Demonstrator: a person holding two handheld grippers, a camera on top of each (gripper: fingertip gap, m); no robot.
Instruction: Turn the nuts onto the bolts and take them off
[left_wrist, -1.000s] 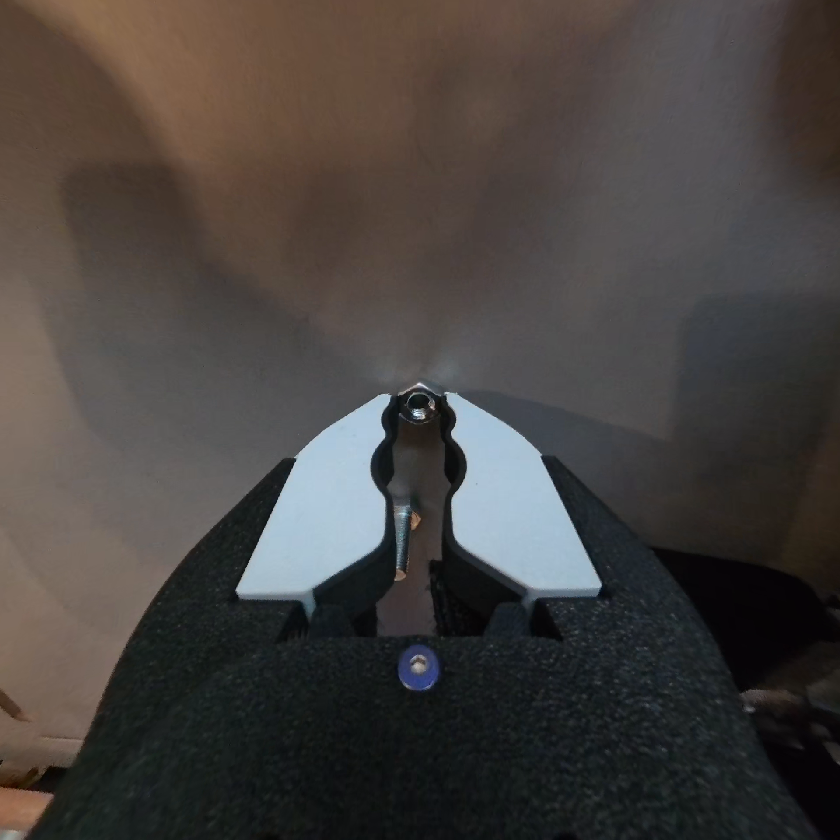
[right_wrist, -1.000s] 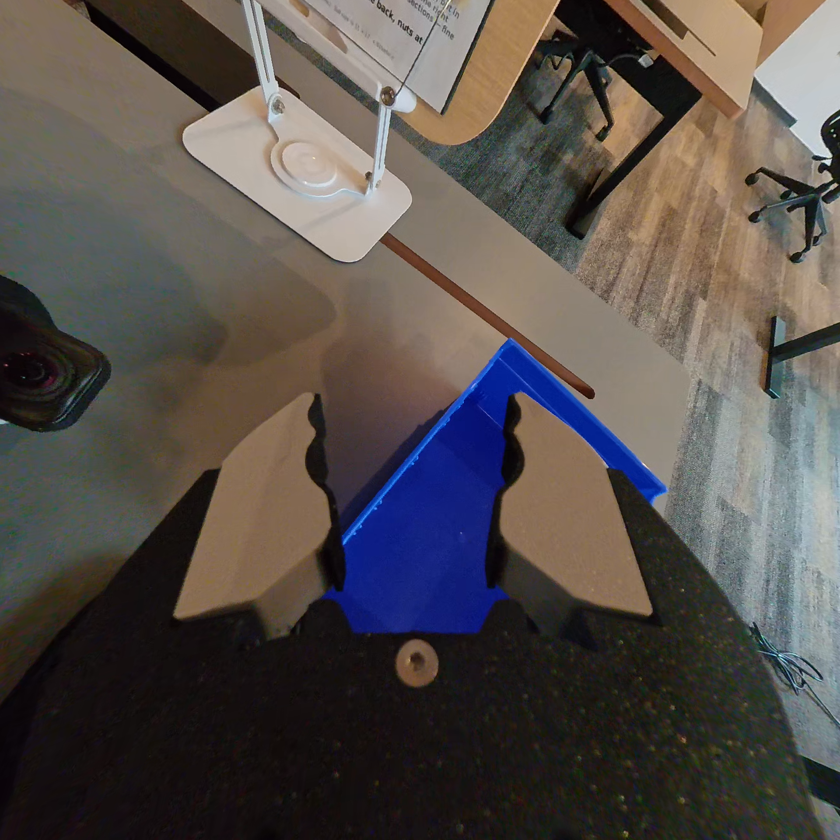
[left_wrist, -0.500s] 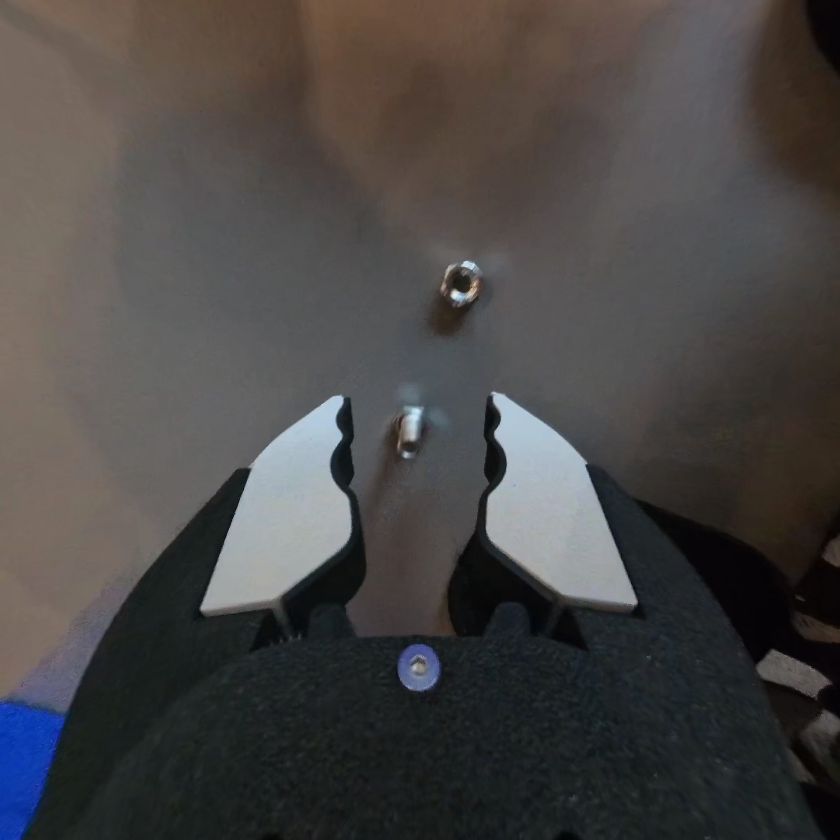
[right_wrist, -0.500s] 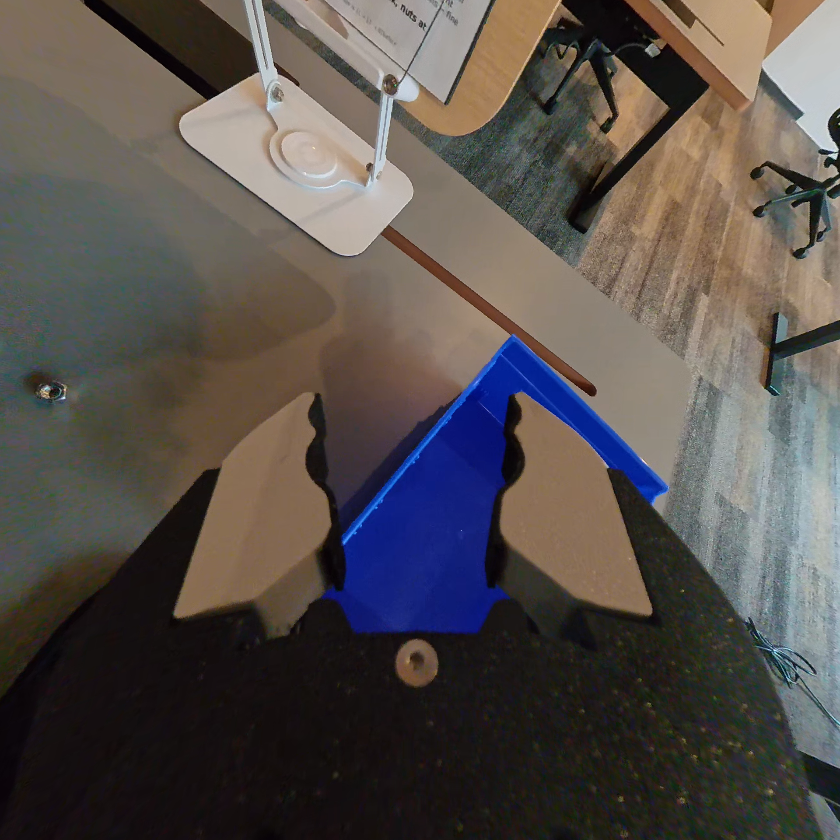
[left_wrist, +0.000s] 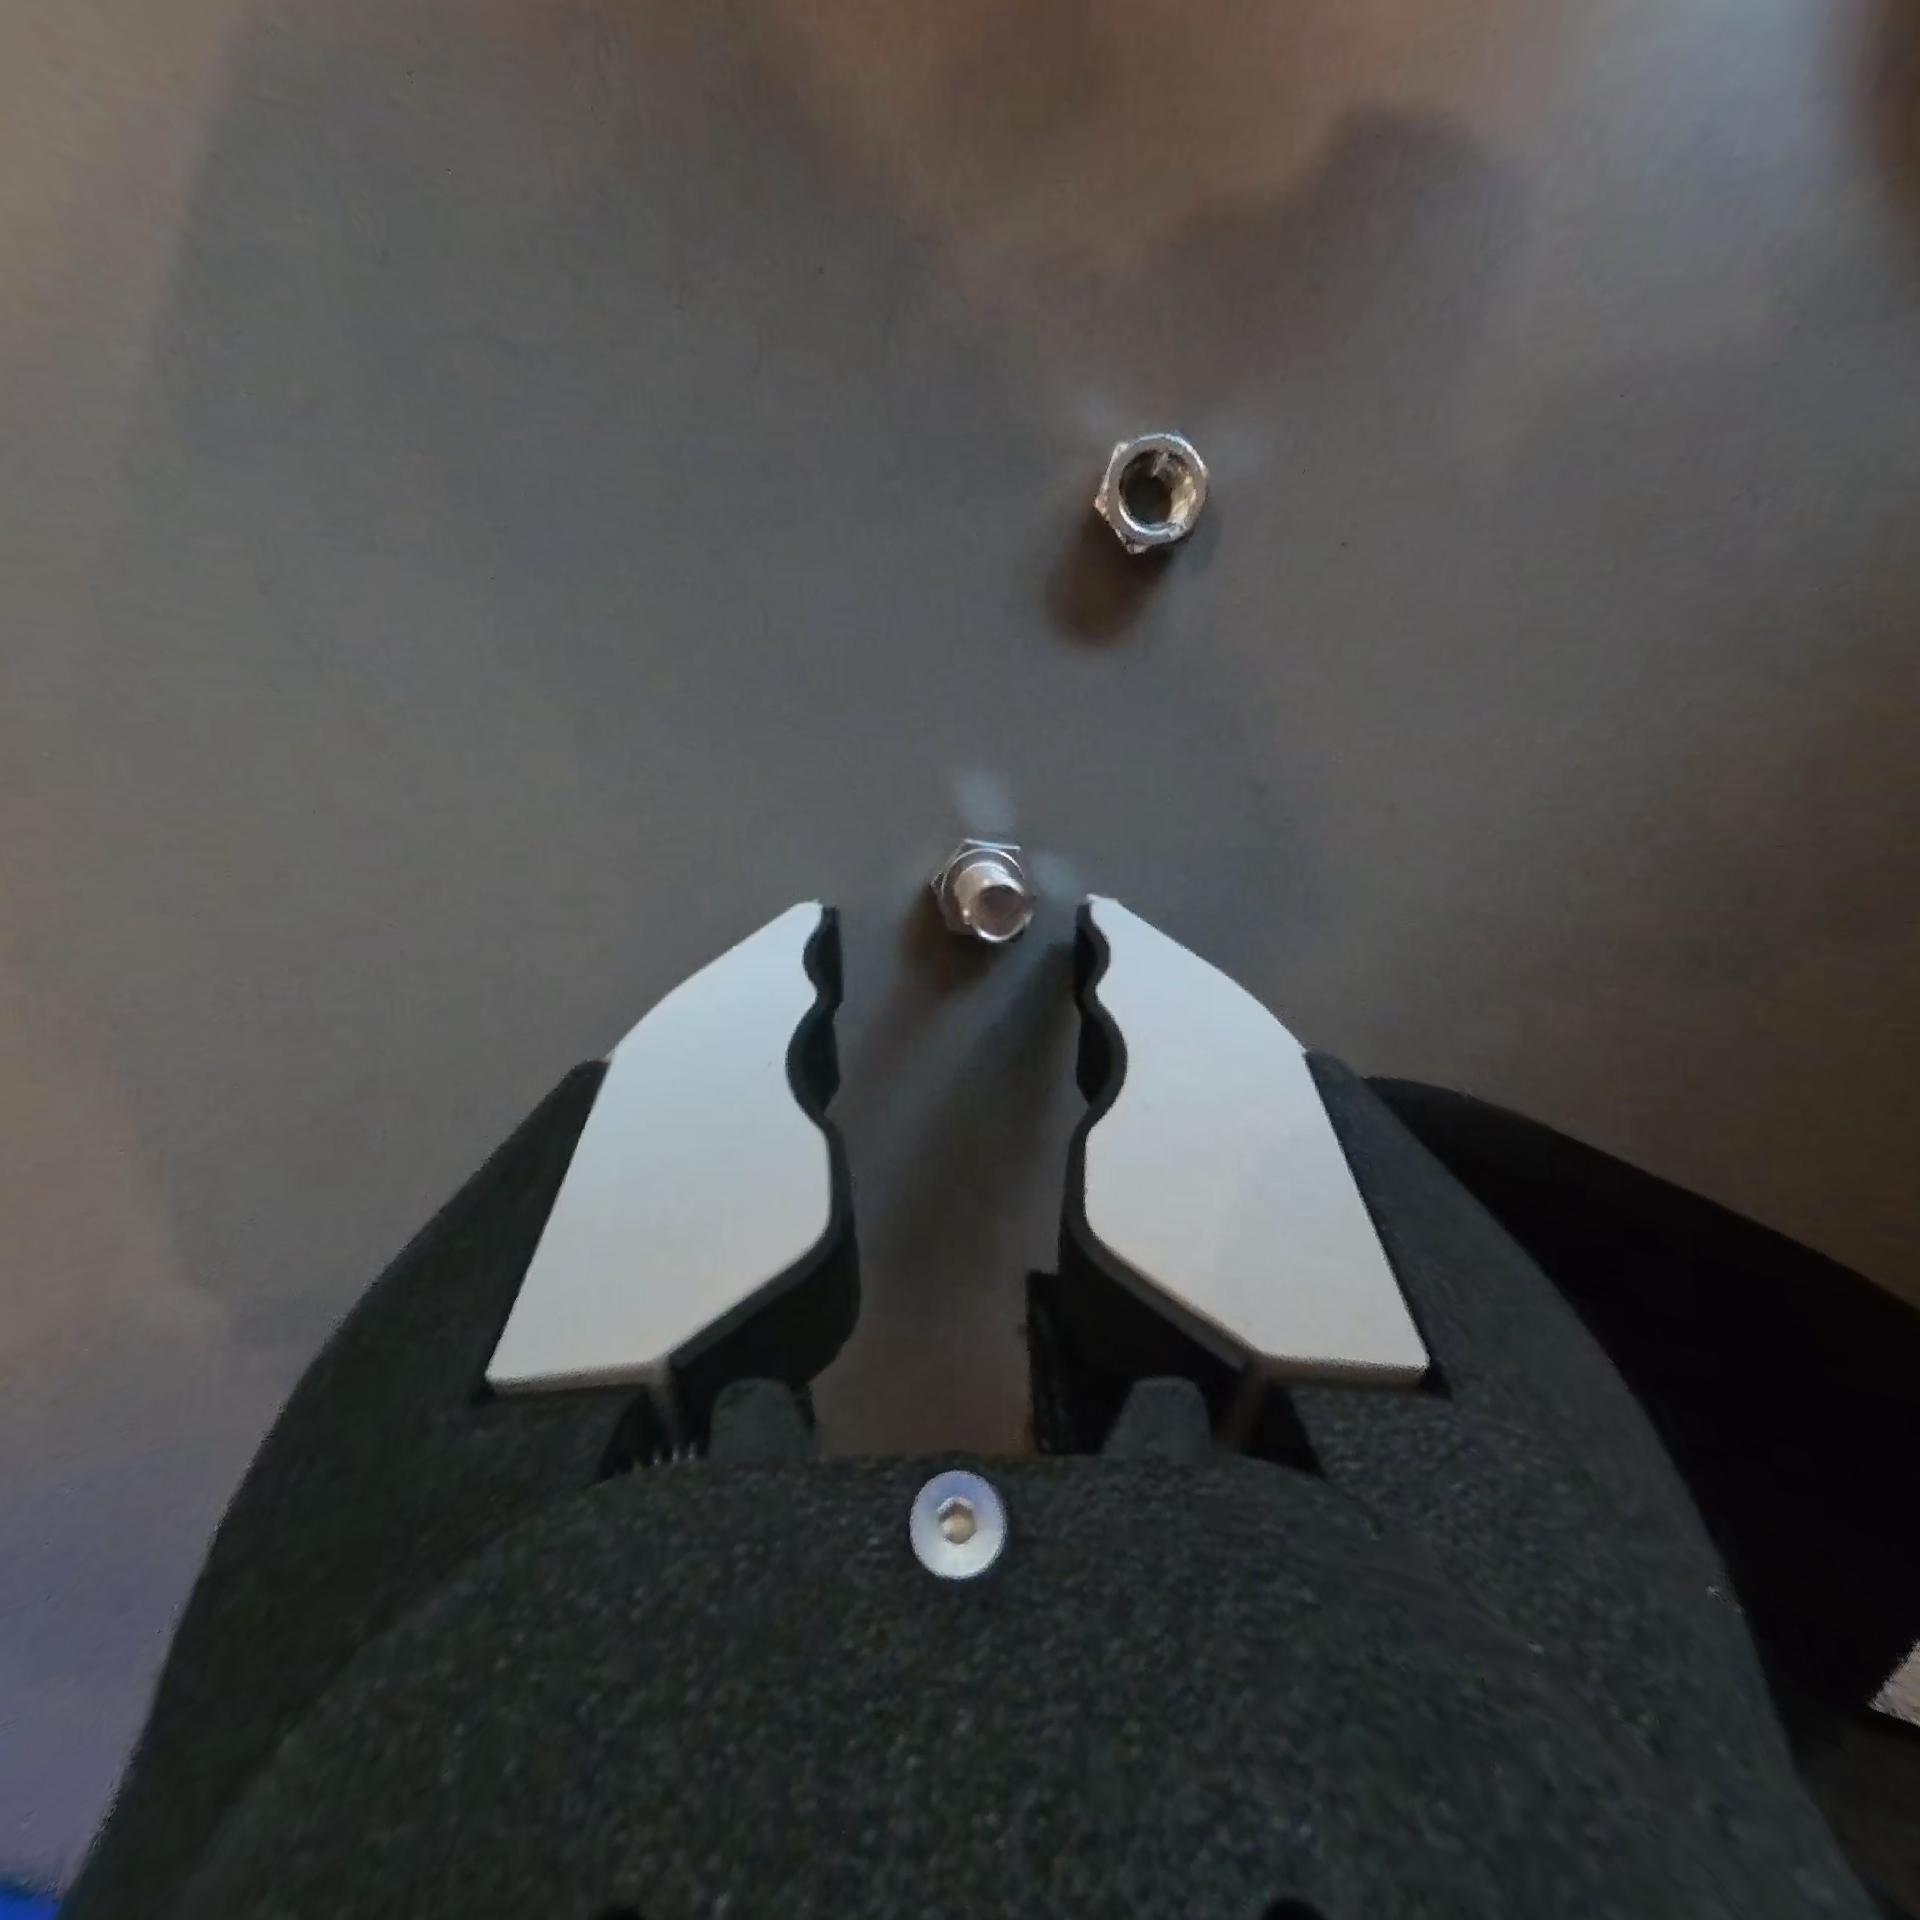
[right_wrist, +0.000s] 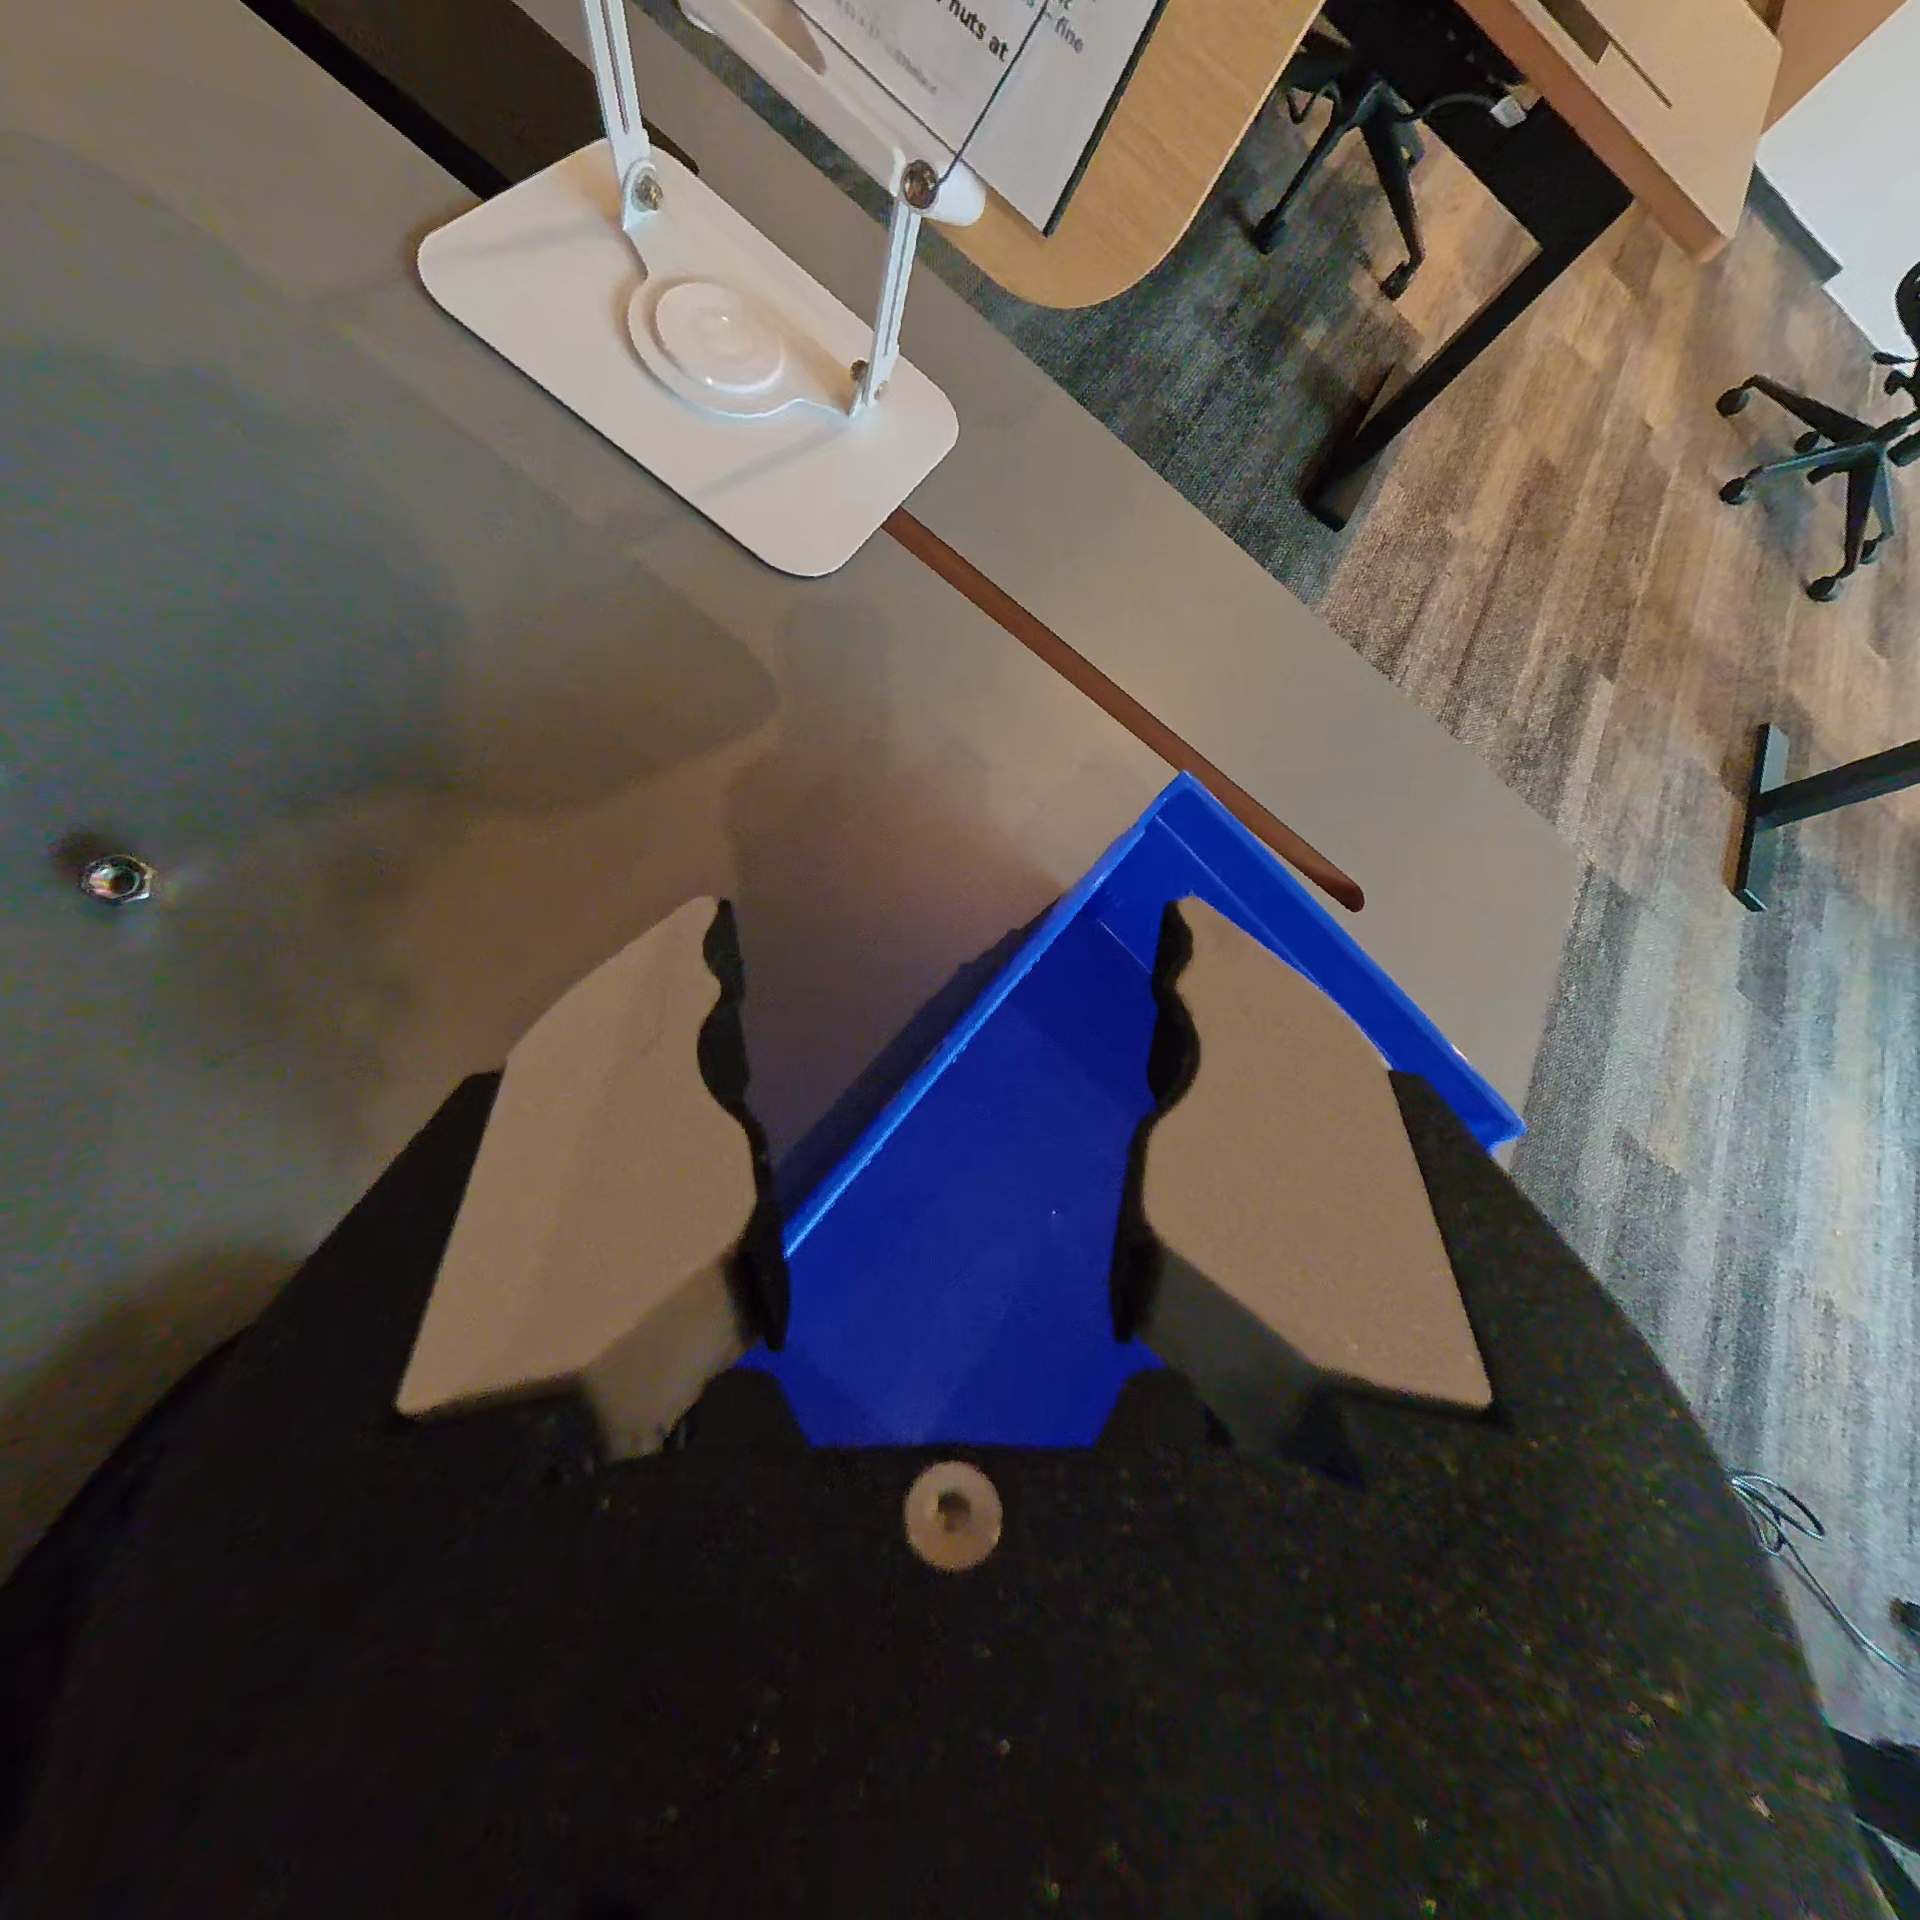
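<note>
In the left wrist view a small steel bolt (left_wrist: 985, 896) stands on the grey table (left_wrist: 416, 623) with its hex head down and its shaft end towards the camera. It is just beyond my left gripper (left_wrist: 956, 912), which is open and empty, with the bolt in line with the gap between its tips. A loose hex nut (left_wrist: 1153, 494) lies flat on the table farther off, slightly right. The nut also shows at the left of the right wrist view (right_wrist: 116, 878). My right gripper (right_wrist: 945, 914) is open and empty over a blue bin (right_wrist: 987, 1195).
A white stand (right_wrist: 686, 353) holding a printed sheet sits at the back of the table. A thin brown rod (right_wrist: 1122, 717) lies along the far edge behind the bin. Beyond the edge are floor, desk legs and office chairs (right_wrist: 1849, 457). There is about 35 centimeters between the tips of the two grippers. My right tips are about 25 centimeters from the loose hex nut (left_wrist: 1153, 494), my left tips only 7 centimeters. It turns up in the right wrist view (right_wrist: 124, 882) as well.
My left gripper was shut on the nut a second ago; it has opened and drawn back. The nut now lies on the table beyond the bolt. My right gripper has hardly moved.
</note>
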